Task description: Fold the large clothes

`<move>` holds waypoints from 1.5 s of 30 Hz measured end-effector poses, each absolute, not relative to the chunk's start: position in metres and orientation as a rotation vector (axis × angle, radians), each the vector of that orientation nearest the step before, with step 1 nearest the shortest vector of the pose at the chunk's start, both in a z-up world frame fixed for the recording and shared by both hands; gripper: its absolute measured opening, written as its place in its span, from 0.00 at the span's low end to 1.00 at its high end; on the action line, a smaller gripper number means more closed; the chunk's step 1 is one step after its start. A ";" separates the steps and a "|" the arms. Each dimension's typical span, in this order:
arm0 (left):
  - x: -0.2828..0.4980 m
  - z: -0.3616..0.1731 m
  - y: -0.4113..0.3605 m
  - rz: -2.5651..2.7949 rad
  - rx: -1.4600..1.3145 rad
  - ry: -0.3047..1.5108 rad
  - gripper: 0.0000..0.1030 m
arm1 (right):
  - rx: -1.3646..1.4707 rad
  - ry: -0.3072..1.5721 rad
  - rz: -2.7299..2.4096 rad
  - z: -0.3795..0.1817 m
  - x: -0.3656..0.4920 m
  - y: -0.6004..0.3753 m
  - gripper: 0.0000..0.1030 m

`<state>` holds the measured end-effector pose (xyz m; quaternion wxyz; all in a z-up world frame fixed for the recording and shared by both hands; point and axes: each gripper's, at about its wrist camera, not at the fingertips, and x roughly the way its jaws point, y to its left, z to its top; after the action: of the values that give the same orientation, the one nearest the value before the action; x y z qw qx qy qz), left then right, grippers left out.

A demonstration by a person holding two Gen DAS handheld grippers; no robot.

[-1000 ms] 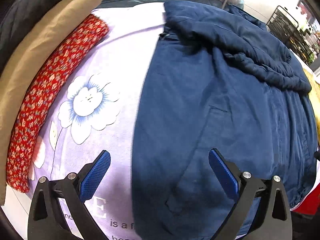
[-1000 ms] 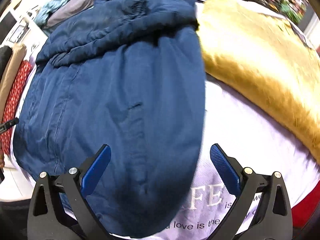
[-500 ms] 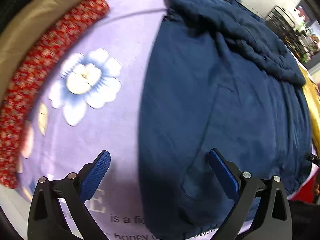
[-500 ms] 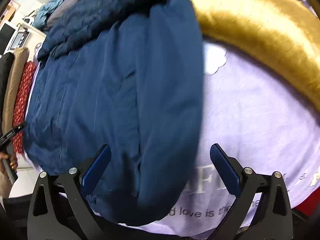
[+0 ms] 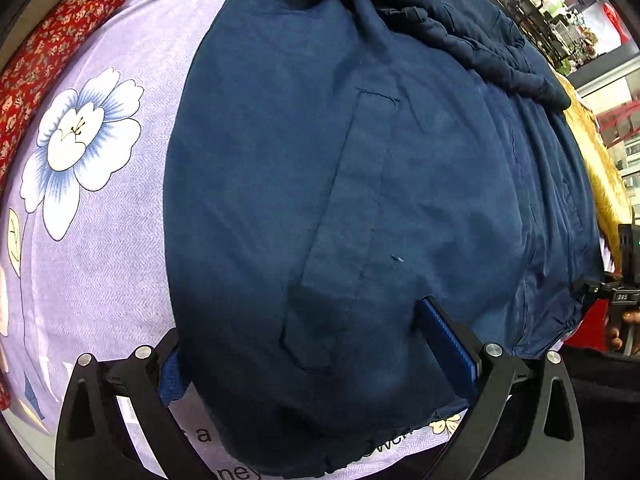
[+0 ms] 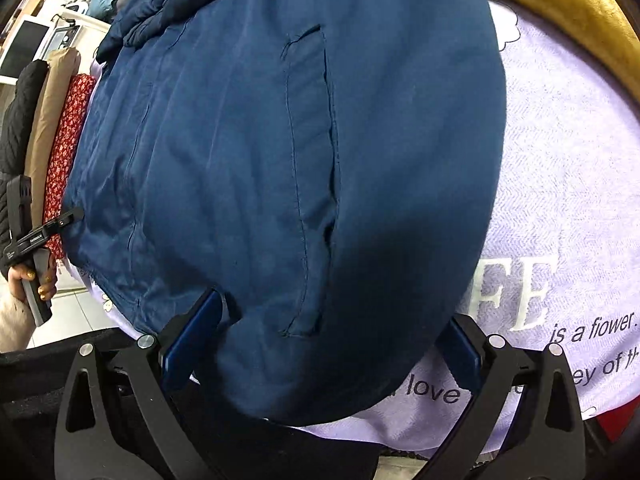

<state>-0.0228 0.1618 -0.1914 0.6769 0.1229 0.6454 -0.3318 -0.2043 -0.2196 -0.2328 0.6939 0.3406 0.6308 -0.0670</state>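
Nearest in the left wrist view, the left tool [image 5: 316,344] stands wide apart over the near hem of the navy jacket [image 5: 360,200]: its right blue pad [image 5: 448,344] lies on top of the cloth, while the left pad [image 5: 170,376] sits at the jacket's left edge, partly hidden under it, so nothing is pinched between them. In the right wrist view the right tool [image 6: 320,344] is likewise spread wide, straddling the jacket's [image 6: 288,168] near right corner; the left pad [image 6: 192,336] presses against the fabric and the right pad [image 6: 460,356] is tucked just beneath the rounded edge, again with no cloth clamped. The jacket lies flat, front up, on a lavender sheet [image 5: 100,260] that covers the table, printed with a white and blue flower [image 5: 80,140] and lettering [image 6: 520,300]. A long stitched welt pocket [image 5: 348,220] runs up the jacket in each view. Farther back the garment's upper part is bunched into rumpled folds [image 5: 460,28]. Left of the sheet lies a red floral roll of fabric [image 5: 52,44], with tan [image 6: 48,120] and black [image 6: 16,120] cloth beside it in the right wrist view. To the right of the jacket a golden furry fabric [image 6: 568,8] rests on the sheet. At the far right stands a wire rack [image 5: 520,12].
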 end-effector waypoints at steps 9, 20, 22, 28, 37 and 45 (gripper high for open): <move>0.016 -0.179 0.168 -0.674 0.247 1.382 0.93 | 0.799 1.300 -0.291 -0.220 -0.195 -0.259 0.95; 0.004 -0.205 0.142 -0.793 0.200 1.504 0.93 | 0.824 1.335 -0.284 -0.232 -0.184 -0.263 0.95; -0.006 -0.207 0.133 -0.820 0.269 1.495 0.93 | 0.864 1.339 -0.217 -0.233 -0.185 -0.254 0.95; -0.015 -0.210 0.130 -0.831 0.286 1.511 0.92 | 0.847 1.410 -0.071 -0.242 -0.187 -0.211 0.95; -0.016 -0.195 0.137 -0.840 0.295 1.478 0.42 | 0.835 1.398 -0.033 -0.230 -0.187 -0.212 0.33; -0.032 -0.171 0.138 -0.881 0.356 1.415 0.18 | 0.825 1.345 0.055 -0.196 -0.196 -0.206 0.20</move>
<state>-0.0319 0.1381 -0.1714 0.6584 0.1570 0.6249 -0.3891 -0.1956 -0.2064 -0.1956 0.7042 0.3710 0.6048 0.0247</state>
